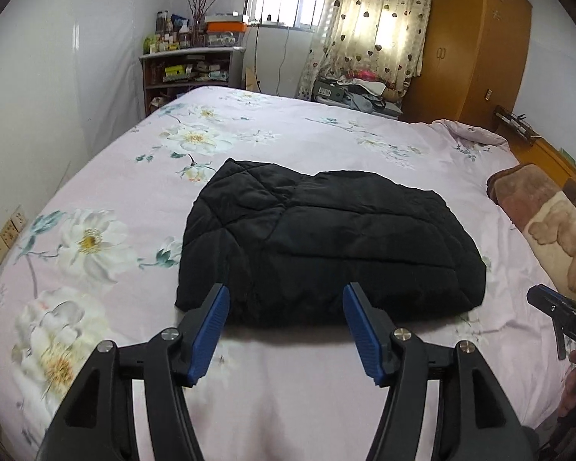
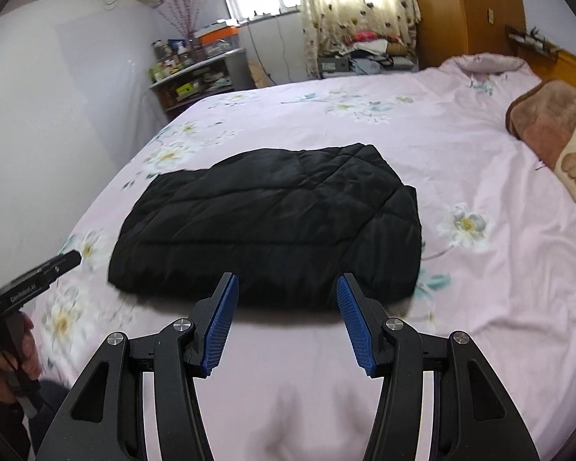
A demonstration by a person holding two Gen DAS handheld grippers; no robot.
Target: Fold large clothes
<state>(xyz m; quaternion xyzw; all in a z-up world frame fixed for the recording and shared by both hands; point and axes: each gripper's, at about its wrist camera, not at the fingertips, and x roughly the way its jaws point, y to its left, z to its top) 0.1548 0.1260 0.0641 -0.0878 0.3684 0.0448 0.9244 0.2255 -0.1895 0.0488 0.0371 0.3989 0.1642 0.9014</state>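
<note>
The left gripper [image 1: 286, 299] hangs with fingers spread wide, holding nothing; in the right view only its side shows, blurred. The black jacket [image 1: 326, 246], folded into a block, lies mid-bed [image 1: 326, 138] on the flowered sheet, long axis running left to right. The right gripper [image 2: 288, 292] gapes empty too, cut off at the left view's edge.

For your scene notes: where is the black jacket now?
In both views the jacket lies folded mid-bed, just beyond both open grippers, left of the brown blanket.
</note>
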